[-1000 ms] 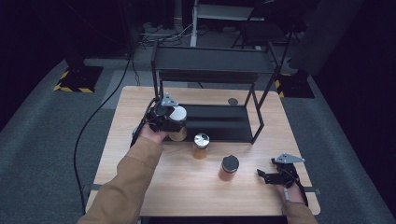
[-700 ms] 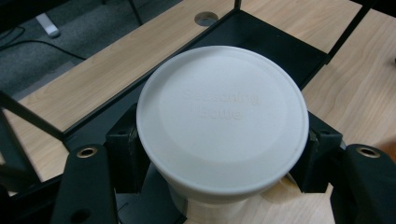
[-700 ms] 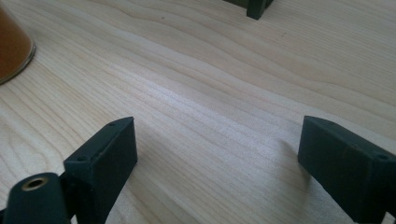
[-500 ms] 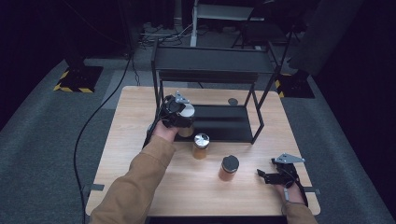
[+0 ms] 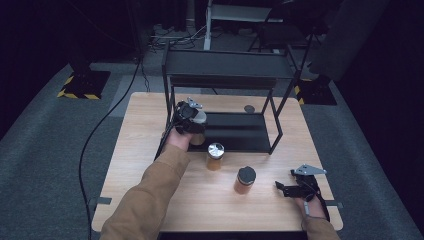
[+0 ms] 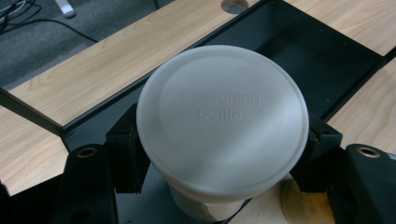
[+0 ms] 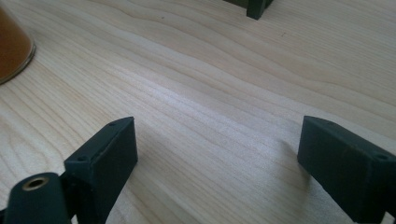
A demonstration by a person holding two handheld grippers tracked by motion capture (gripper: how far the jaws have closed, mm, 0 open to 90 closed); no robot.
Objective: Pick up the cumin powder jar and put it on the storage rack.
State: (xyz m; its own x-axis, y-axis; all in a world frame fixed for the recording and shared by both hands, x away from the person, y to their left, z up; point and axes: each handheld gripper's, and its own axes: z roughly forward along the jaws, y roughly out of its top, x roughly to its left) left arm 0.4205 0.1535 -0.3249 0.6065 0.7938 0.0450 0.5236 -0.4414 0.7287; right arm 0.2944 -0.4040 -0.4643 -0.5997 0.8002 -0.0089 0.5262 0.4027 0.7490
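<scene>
At about ten o'clock from the table's middle, the left gripper [image 5: 192, 120] is clamping a white-lidded round seasoning bottle [image 6: 222, 121], its jaws pressing the bottle's body from both sides just under the lid. It is holding the bottle over the front left corner of the black metal two-tier rack [image 5: 235, 131], which is standing on the light wooden table [image 5: 145, 150]. Near the table's centre, a silver-lidded jar of orange spice [image 5: 215, 156] is standing upright; at its four o'clock, a black-lidded jar of orange spice [image 5: 245, 180] is standing apart from it. At four o'clock on the table, the right gripper [image 7: 219, 163] is resting low over bare wood, its jaws spread wide and gripping nothing.
</scene>
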